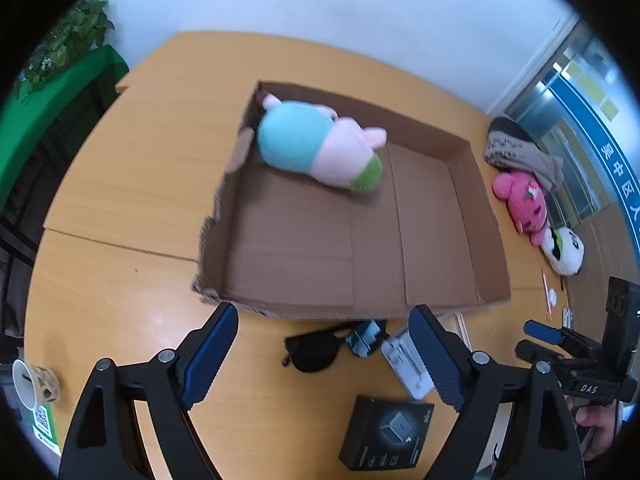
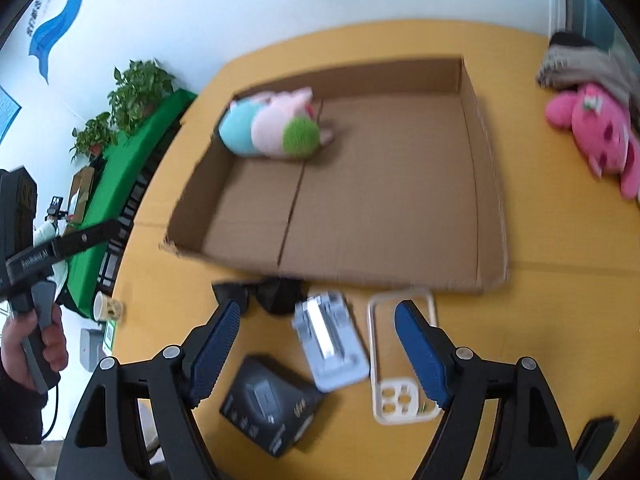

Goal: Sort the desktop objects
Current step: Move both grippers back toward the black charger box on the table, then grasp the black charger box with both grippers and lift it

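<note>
Both hand-held grippers, left [image 1: 324,354] and right [image 2: 318,346], were spread and held nothing. Motion blur smeared the cardboard box [image 2: 486,184]; only the right wrist view showed the clear phone case [image 2: 402,354].

Desk items, one plush already boxed

A blue-pink-green plush [image 1: 320,146] lies on its side in the box's [image 1: 440,216] far left corner. Just beyond the left fingertips sit sunglasses [image 1: 314,350]; between the right fingers, a black carton [image 2: 270,402], a grey case [image 2: 330,340], and what looks like a phone cover [image 2: 402,354].
</note>
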Tool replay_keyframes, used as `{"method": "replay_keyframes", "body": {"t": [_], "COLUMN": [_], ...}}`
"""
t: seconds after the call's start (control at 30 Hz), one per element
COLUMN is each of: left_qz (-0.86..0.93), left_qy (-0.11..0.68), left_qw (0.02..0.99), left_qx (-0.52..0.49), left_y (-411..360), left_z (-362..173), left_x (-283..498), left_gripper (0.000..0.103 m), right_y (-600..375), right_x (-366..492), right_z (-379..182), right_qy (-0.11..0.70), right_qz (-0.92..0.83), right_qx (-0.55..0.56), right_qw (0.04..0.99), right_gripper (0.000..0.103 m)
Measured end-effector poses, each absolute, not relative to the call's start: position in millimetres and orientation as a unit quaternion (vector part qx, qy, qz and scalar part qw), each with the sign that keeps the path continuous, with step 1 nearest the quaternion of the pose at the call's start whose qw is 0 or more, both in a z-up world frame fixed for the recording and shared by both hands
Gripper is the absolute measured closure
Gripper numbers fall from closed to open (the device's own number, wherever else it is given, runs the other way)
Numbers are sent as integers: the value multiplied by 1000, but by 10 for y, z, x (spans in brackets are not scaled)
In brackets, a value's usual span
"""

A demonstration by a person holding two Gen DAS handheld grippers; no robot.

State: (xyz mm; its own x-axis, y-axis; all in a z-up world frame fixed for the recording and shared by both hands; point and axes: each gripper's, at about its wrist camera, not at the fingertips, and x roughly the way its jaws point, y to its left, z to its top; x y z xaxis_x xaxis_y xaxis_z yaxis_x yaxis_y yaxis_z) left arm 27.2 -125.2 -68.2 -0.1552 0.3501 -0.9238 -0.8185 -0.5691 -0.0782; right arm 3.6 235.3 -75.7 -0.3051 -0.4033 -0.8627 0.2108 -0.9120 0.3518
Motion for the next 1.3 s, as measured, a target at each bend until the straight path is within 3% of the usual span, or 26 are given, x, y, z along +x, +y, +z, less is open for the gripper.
{"method": "replay_keyframes", "body": {"t": [0.3, 0.5, 0.67, 0.83, 0.9, 0.97, 1.03, 1.3], "left_qz": [656, 588, 534, 513, 522, 523, 520, 549], "left_qy": [269, 287, 260, 229, 256, 275, 267, 238], "left_qw": [409, 413, 436, 472, 467, 457, 453, 483], "left_qx": [-575, -634, -677, -679, -666, -665, -673, -639], "left_y": [-1420, -1635, -1673, -1667, -1666, -1690, -1720, -1597], "left_z": [-1445, -2107, -2528, -2569, -2556, -2554, -2501, -1820], "left_x": [718, 944, 996, 1096, 1184, 1243, 1237, 1100], "left_gripper": [15, 15, 15, 17, 16, 16, 16, 17], "right_y": [2128, 2061, 1861, 1675, 1571, 1563, 1617, 1661], "right_x": [750, 1104, 1183, 1159, 1145, 1134, 1117, 861], "right_z": [-1475, -2043, -2218, -2269, -2272, -2278, -2246, -1654], "right_qy": [-87, -132, -102, -84, -68, -76, -84, -75], "right_qz": [-728, -686, -694, -710, -706, -697, -697, -733], "right_qx": [638, 677, 660, 632, 636, 644, 648, 608], "right_qw": [236, 231, 269, 300, 305, 306, 296, 296], "right_gripper": [19, 19, 19, 7, 5, 8, 18, 18]}}
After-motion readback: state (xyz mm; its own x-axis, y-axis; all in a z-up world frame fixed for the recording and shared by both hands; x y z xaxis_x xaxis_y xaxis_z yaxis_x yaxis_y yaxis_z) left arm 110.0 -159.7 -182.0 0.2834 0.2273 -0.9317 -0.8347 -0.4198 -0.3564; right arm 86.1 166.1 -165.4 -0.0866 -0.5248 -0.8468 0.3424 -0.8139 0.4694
